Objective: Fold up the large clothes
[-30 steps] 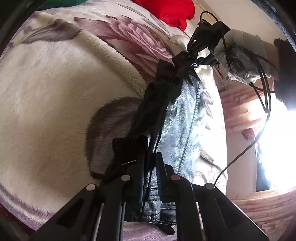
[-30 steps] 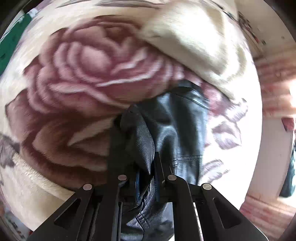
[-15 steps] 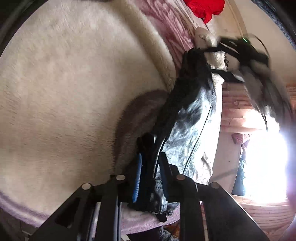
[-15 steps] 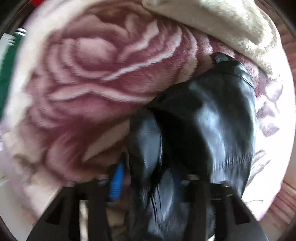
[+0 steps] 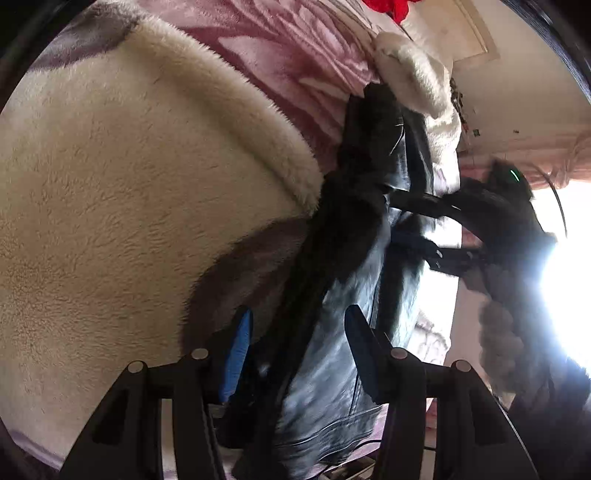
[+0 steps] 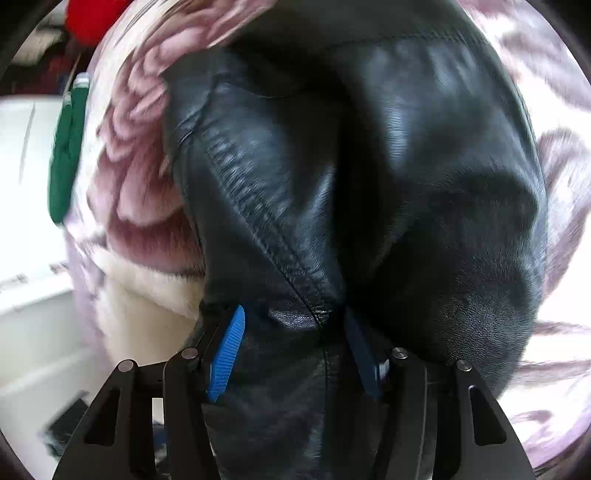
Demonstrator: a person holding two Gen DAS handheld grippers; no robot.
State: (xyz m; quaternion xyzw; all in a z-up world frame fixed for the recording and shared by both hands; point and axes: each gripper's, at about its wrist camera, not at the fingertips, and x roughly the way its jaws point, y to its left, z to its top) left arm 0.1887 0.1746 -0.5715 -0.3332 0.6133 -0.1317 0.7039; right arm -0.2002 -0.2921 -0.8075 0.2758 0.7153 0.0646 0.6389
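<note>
A black leather jacket (image 5: 343,332) lies in a long folded strip on a fleece blanket (image 5: 129,192) with a pink rose print. My left gripper (image 5: 297,332) is open, its fingers straddling the jacket's near end. The right gripper (image 5: 417,221) shows in the left wrist view at the jacket's right edge, blurred. In the right wrist view the jacket (image 6: 369,166) fills the frame, and my right gripper (image 6: 293,332) is open with the leather lying between its blue-padded fingers (image 6: 229,347).
A red garment (image 5: 391,7) lies at the blanket's far end. A green garment (image 6: 64,158) hangs at the blanket's left edge in the right wrist view. A cream fleece fold (image 5: 417,77) lies beyond the jacket. Bright window glare at right.
Both grippers have opened and let go of the jacket, which now lies on the blanket. The right gripper has swung down close over the leather.
</note>
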